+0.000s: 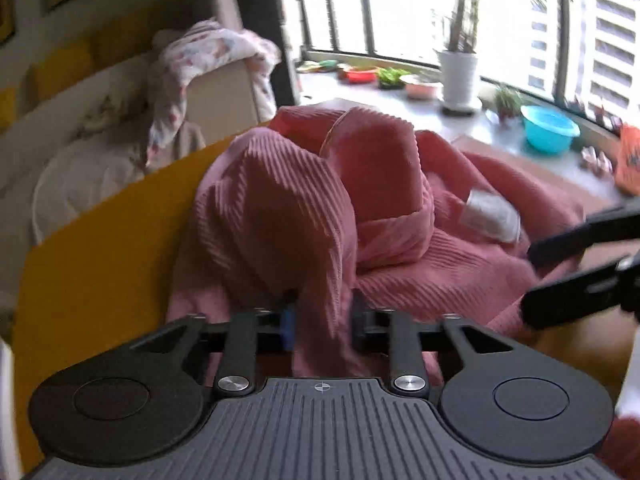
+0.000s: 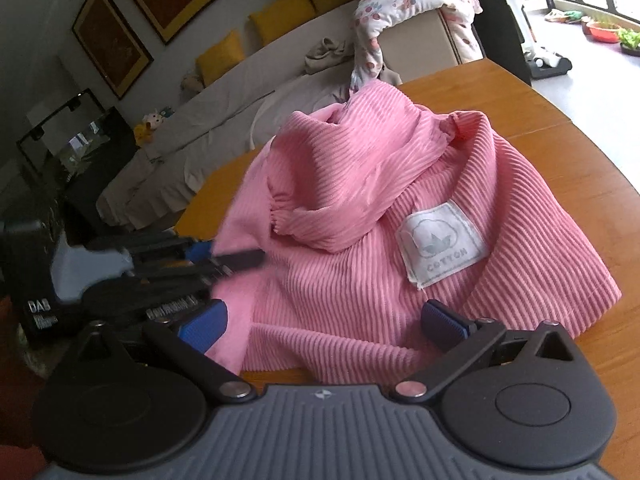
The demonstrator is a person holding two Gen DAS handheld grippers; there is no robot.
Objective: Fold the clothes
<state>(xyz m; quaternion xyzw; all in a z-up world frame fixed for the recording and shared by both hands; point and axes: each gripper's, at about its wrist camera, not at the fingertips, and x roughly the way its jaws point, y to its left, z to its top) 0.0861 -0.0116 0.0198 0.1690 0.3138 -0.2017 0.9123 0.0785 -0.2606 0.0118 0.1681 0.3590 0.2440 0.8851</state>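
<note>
Left wrist view shows our left gripper point(image 1: 320, 312) pressed together on a fold of the pink ribbed garment point(image 1: 360, 208), the cloth running down between the jaws and hiding most of the blue pads. We take the white cotton label point(image 2: 442, 242) as our landmark: in the right wrist view the garment lies heaped on the wooden table point(image 2: 560, 152), bunched high beyond the label, with its hem spread flat on the near side of the label. Our right gripper point(image 2: 324, 322) stands spread wide just below the label, both blue pads point(image 2: 446, 318) bare, the hem lying between them but not pinched. The left gripper appears in that view too, biting the garment's edge well to the left of the label. We judge the step in hand to be taking two matching holds so the heap can be lifted and shaken flat. To do it well, we should close the right jaws on a single layer of hem below the label, not on a doubled bunch, and keep that hold level with the left one so the cloth hangs square. We should lift both hands together and gently, since the ribbed fabric looks soft and stretchy and may slip or drag the heap off the table's near edge.
</note>
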